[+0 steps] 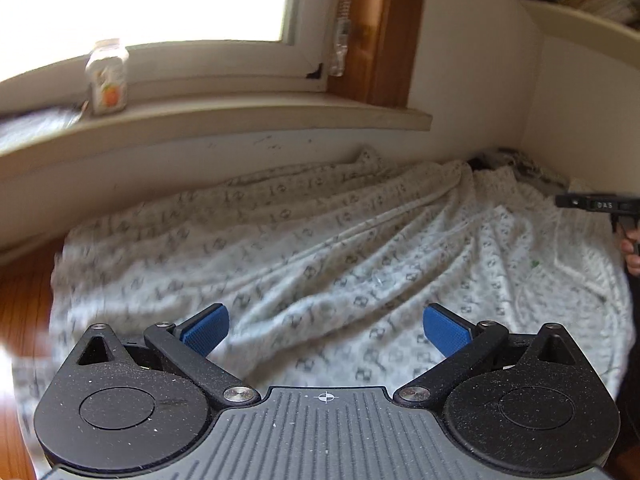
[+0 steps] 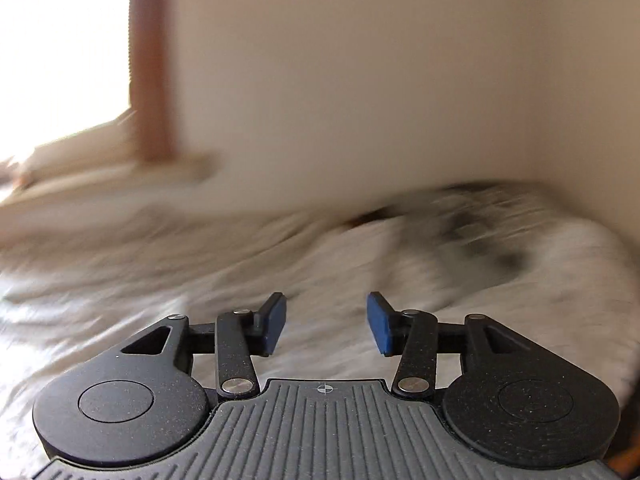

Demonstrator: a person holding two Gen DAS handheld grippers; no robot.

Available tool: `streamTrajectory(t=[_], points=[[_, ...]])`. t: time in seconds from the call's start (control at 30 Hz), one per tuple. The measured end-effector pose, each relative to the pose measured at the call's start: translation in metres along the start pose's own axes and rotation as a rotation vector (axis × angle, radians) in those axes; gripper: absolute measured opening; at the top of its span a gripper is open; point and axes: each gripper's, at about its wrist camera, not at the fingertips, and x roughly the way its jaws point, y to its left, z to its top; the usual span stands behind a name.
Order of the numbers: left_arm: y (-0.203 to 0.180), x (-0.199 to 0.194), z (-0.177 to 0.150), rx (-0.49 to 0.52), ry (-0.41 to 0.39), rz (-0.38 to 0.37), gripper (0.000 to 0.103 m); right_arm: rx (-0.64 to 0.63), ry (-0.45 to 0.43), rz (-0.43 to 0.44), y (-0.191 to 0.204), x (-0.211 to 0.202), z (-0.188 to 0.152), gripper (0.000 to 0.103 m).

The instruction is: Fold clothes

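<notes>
From my left wrist feed I see a wooden floor (image 1: 24, 300) at nine o'clock, and spread directly on it a rumpled white cloth with a small grey print (image 1: 320, 248), filling the view from eight to three o'clock and running up against the base of the wall. At two o'clock a darker patterned bundle (image 1: 516, 164) sits at its far corner, touching it. My right wrist feed is blurred; the same cloth (image 2: 320, 264) fills its lower half.
</notes>
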Motion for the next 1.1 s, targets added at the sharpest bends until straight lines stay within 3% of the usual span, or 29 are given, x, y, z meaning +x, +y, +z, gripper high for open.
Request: streamTrajectory(t=[0.03, 0.1, 0.13, 0.17, 0.23, 0.3, 0.43, 0.7, 0.83, 1.1], points=[[0.0, 0.005, 0.001, 0.012, 0.007, -0.003, 0.103, -0.031, 0.014, 0.035, 0.012, 0.008, -0.001, 0.05], [0.001, 0.014, 0.003, 0.02, 0.035, -0.015, 0.103, -0.075, 0.044, 0.102, 0.035, 0.022, -0.001, 0.066], [0.002, 0.016, 0.001, 0.018, 0.04, -0.033, 0.102, -0.094, 0.067, 0.139, 0.045, 0.029, 0.0, 0.067], [0.004, 0.018, 0.0, 0.015, 0.045, -0.051, 0.098, -0.116, 0.084, 0.153, 0.056, 0.037, 0.001, 0.067], [0.006, 0.02, -0.002, 0.016, 0.057, -0.086, 0.08, -0.153, 0.097, 0.149, 0.067, 0.044, -0.001, 0.066], [0.007, 0.018, -0.002, 0.018, 0.06, -0.112, 0.071, -0.13, 0.117, 0.188, 0.068, 0.047, -0.003, 0.055], [0.007, 0.013, -0.005, 0.016, 0.061, -0.14, 0.059, -0.114, 0.151, 0.192, 0.073, 0.05, -0.013, 0.049], [0.004, 0.019, -0.013, 0.08, 0.05, -0.075, 0.053, -0.145, 0.168, 0.169, 0.084, 0.057, -0.025, 0.051], [0.005, 0.029, -0.009, 0.127, 0.066, -0.032, 0.043, -0.143, 0.169, 0.151, 0.086, 0.065, -0.023, 0.051], [0.019, 0.042, 0.001, 0.139, 0.068, -0.027, 0.043, -0.124, 0.167, 0.132, 0.088, 0.081, -0.018, 0.052]])
